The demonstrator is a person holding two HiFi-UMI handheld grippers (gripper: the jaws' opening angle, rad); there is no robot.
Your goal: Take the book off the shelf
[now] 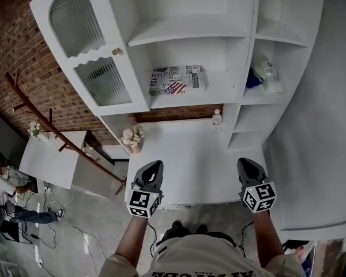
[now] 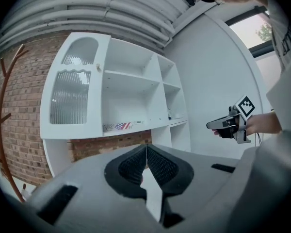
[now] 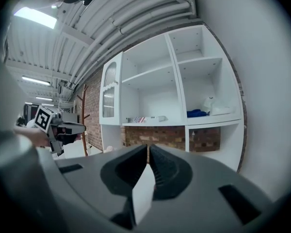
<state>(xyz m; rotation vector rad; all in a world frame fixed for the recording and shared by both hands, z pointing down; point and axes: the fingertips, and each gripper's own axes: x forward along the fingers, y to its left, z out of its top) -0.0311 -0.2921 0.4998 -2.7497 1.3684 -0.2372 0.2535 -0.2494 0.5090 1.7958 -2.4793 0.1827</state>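
The book point(image 1: 177, 79), lying flat on the white shelf point(image 1: 226, 90), carries newspaper-style print on its cover. The largest headline appears to begin "INDEPEN"; the other lines are too small to read. The person's shirt point(image 1: 202, 259) bears large dark letters at the head view's bottom edge, cut off and unreadable.

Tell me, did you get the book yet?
Not yet. Done: nothing; the book lies flat on its shelf. In hand: nothing; the left gripper and right gripper are both shut and empty, well short of the shelf. Left to do: reach in, grip the book and lift it off.
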